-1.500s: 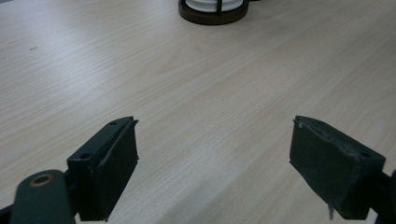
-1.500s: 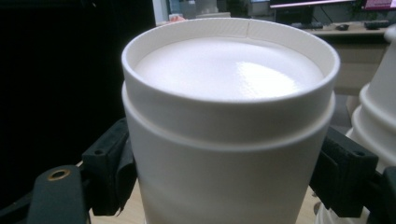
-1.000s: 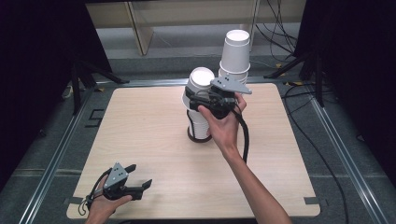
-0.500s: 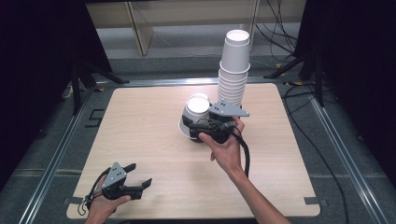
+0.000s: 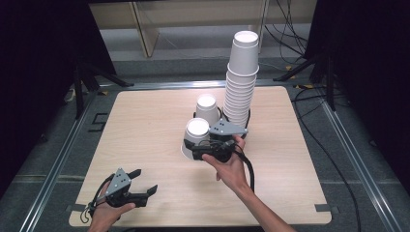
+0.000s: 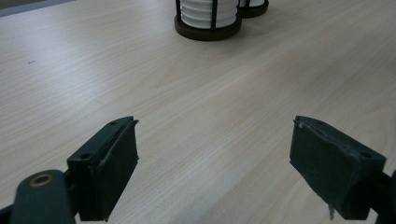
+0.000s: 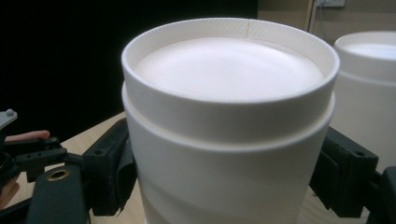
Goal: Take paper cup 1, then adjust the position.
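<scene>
An upside-down white paper cup (image 5: 197, 134) sits low at the table's middle, between the jaws of my right gripper (image 5: 191, 150), which is shut on its lower wall. In the right gripper view the cup (image 7: 229, 121) stands between both pads (image 7: 112, 172), and a ridge near its top suggests two nested cups. Whether its rim touches the wood I cannot tell. My left gripper (image 5: 145, 180) rests at the front left, open, with bare table between its jaws (image 6: 215, 158).
Behind the held cup a short cup stack (image 5: 207, 108) stands in a black wire holder (image 6: 208, 25). A tall stack of white cups (image 5: 241, 79) rises to its right. The wooden table (image 5: 145, 121) has metal rails along its sides.
My right gripper has come down and toward the front with the cup, from above the short stack to just in front of it. The left gripper has stayed put.
</scene>
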### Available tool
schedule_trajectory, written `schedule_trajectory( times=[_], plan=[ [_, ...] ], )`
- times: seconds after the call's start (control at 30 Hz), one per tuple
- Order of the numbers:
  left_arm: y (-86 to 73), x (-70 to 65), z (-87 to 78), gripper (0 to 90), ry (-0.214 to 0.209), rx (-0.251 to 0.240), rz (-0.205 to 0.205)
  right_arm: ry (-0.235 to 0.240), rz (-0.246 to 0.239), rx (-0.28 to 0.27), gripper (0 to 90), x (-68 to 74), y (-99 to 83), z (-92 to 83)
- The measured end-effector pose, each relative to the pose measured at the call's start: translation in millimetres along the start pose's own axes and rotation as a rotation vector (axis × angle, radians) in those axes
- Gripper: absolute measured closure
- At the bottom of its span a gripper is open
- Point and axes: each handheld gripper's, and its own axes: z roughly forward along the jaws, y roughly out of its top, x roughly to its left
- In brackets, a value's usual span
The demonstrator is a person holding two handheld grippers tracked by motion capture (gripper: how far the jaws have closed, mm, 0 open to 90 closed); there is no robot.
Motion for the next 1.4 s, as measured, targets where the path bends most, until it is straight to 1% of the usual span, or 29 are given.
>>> schedule_trajectory(
  times=[0.03, 0.07, 0.1, 0.2, 0.23, 0.27, 0.3, 0.4, 0.47, 0.5, 0.53, 0.7, 0.73, 0.83, 0.87, 0.9, 0.93, 0.97, 1.0, 1.03, 1.07, 1.1, 1.17, 1.2, 1.23, 1.27, 1.3, 1.33, 1.4],
  plan=[
    [0.3, 0.5, -0.2, 14.9, -0.002, 0.002, 0.003, 0.008, 0.013, 0.012, 20.3, 1.7, -5.6, 1.2],
    [0.4, 0.4, 0.0, 14.9, 0.000, 0.000, 0.001, 0.023, 0.005, 0.003, 20.2, 1.6, -7.4, 2.7],
    [0.5, 0.1, 0.0, 14.9, 0.000, 0.000, 0.001, 0.022, -0.001, 0.005, 20.3, 2.3, -9.2, 2.8],
    [0.8, -0.7, -0.7, 14.8, -0.005, 0.005, 0.004, 0.030, 0.013, 0.027, 20.3, 5.9, -12.5, 3.4],
    [1.2, -1.6, -0.6, 14.8, -0.005, -0.004, -0.001, 0.050, 0.002, 0.022, 20.2, 7.8, -15.4, 6.2],
    [1.8, -1.3, -2.1, 14.9, 0.003, 0.008, 0.009, 0.052, -0.003, 0.022, 20.2, 8.7, -16.5, 7.1],
    [1.2, -1.8, -0.8, 14.8, -0.003, -0.016, 0.000, 0.058, 0.008, 0.030, 20.2, 10.9, -17.5, 7.5],
    [2.1, -2.3, -2.9, 14.8, -0.004, -0.013, 0.001, 0.077, 0.010, 0.033, 20.2, 13.1, -19.3, 9.8],
    [2.3, -3.0, -2.0, 14.8, -0.009, -0.041, -0.005, 0.084, -0.010, 0.042, 20.2, 14.7, -20.6, 11.6],
    [2.3, -3.0, -2.0, 14.9, -0.009, -0.041, -0.005, 0.084, -0.010, 0.042, 20.2, 14.7, -20.6, 11.6],
    [3.3, -4.0, -2.5, 14.8, -0.013, -0.057, -0.009, 0.102, 0.000, 0.044, 20.2, 18.0, -22.9, 14.1],
    [5.7, -5.8, -4.6, 14.8, -0.018, -0.057, -0.008, 0.135, -0.012, 0.047, 20.2, 25.3, -26.4, 21.6],
    [5.4, -6.1, -3.3, 14.8, -0.021, -0.077, -0.011, 0.135, -0.012, 0.047, 20.2, 25.3, -26.4, 21.6],
    [6.7, -6.3, -3.4, 14.8, -0.020, -0.079, -0.009, 0.148, -0.022, 0.063, 20.2, 29.3, -28.9, 24.9],
    [7.2, -7.5, -2.5, 14.8, -0.024, -0.092, -0.017, 0.153, -0.021, 0.069, 20.2, 31.1, -29.9, 25.7],
    [7.7, -8.6, -2.2, 14.8, -0.027, -0.099, -0.016, 0.178, -0.007, 0.067, 20.2, 34.6, -32.8, 29.3],
    [8.2, -10.2, -0.8, 14.8, -0.033, -0.117, -0.022, 0.179, -0.002, 0.072, 20.2, 35.9, -33.9, 29.8],
    [9.7, -11.0, -2.3, 14.8, -0.036, -0.100, -0.016, 0.179, -0.002, 0.072, 20.2, 35.9, -33.9, 29.8],
    [10.3, -12.5, -1.1, 14.8, -0.042, -0.112, -0.020, 0.181, -0.020, 0.070, 20.2, 36.4, -34.6, 31.4],
    [10.9, -13.7, 0.2, 14.8, -0.045, -0.123, -0.017, 0.198, 0.009, 0.074, 20.2, 39.5, -36.0, 32.4],
    [12.3, -15.5, 2.0, 14.8, -0.054, -0.129, -0.018, 0.209, -0.005, 0.070, 20.3, 40.8, -37.1, 34.8],
    [13.5, -16.3, 1.1, 14.8, -0.047, -0.106, -0.018, 0.215, 0.000, 0.075, 20.3, 42.3, -37.4, 35.5],
    [13.7, -16.5, 3.2, 14.8, -0.052, -0.115, -0.018, 0.209, -0.014, 0.080, 20.3, 42.8, -37.1, 35.5],
    [14.6, -17.4, 4.1, 14.8, -0.051, -0.112, -0.015, 0.241, 0.016, 0.079, 20.3, 47.6, -38.4, 38.1],
    [15.1, -18.3, 4.1, 14.8, -0.050, -0.111, -0.020, 0.247, 0.021, 0.083, 20.3, 49.1, -38.7, 38.4],
    [15.3, -18.4, 4.3, 14.8, -0.052, -0.112, -0.018, 0.242, 0.012, 0.094, 20.3, 50.0, -39.0, 38.8],
    [15.5, -18.6, 4.4, 14.8, -0.053, -0.111, -0.019, 0.256, 0.017, 0.085, 20.3, 52.1, -40.0, 40.5],
    [15.5, -18.6, 4.4, 14.7, -0.053, -0.111, -0.019, 0.257, -0.004, 0.080, 20.4, 52.7, -40.2, 41.4],
    [15.5, -18.8, 4.7, 14.5, -0.060, -0.122, -0.021, 0.258, -0.003, 0.086, 20.4, 56.3, -41.3, 42.5]
  ],
)
